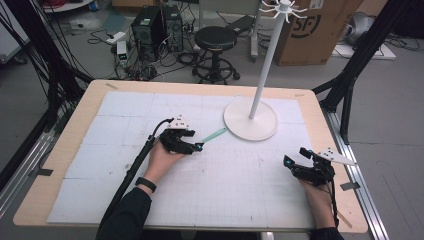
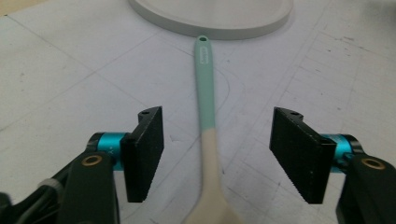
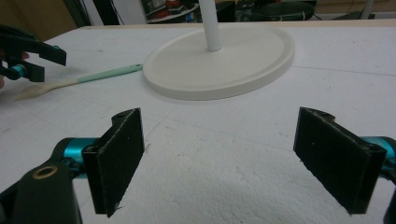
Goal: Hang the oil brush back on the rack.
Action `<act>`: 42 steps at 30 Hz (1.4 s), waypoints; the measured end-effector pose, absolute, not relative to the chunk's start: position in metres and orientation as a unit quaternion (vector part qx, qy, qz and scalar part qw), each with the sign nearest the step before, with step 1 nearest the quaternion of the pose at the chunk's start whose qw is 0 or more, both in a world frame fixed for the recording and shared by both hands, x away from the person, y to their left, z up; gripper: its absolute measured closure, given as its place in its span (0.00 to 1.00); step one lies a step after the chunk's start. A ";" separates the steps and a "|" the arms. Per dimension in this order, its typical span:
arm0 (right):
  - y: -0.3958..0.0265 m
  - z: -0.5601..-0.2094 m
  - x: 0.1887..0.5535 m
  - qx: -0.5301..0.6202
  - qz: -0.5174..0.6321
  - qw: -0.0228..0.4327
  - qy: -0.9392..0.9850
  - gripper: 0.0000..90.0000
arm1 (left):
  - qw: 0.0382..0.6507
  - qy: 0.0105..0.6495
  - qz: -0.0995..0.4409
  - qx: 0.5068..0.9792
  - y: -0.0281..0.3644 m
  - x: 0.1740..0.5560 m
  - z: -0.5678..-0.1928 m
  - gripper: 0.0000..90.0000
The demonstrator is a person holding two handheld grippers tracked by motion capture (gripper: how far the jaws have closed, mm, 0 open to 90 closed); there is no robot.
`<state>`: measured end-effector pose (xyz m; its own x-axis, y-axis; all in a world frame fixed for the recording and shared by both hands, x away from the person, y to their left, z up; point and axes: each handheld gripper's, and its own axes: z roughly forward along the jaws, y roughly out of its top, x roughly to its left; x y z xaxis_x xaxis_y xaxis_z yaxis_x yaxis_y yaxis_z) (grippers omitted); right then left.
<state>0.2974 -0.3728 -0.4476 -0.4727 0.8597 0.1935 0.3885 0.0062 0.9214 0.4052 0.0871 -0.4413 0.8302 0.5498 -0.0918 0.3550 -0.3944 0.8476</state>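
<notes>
- Straddling the spatula (image 2: 206, 105), left gripper (image 2: 217, 151) half open, pads not touching; handle lies midway between fingers (image 2: 148, 149).
- Risk: uneven closing could nudge the handle sideways.
- Right gripper (image 3: 224, 158) wide open, empty.

Two hand-held tools, black bodies: left tool (image 1: 199, 146), right tool (image 1: 296, 156). Teal collars behind flat black textured pads (image 2: 148, 149). Brass-coloured rivets on arms. Grey three-cornered plates on top. Thick black cable trailing. Dark sleeves; black wristband on left wrist.
</notes>
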 end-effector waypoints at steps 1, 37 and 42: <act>-0.373 -0.448 0.297 0.463 0.531 0.222 0.674 0.17 | 0.475 0.273 0.104 0.830 0.087 0.406 -0.442 0.45; -0.372 -0.447 0.297 0.466 0.531 0.219 0.673 0.18 | 0.409 0.283 0.126 0.858 0.071 0.406 -0.445 0.91; -0.372 -0.447 0.297 0.464 0.531 0.220 0.673 0.17 | 0.408 0.282 0.127 0.859 0.073 0.405 -0.442 0.91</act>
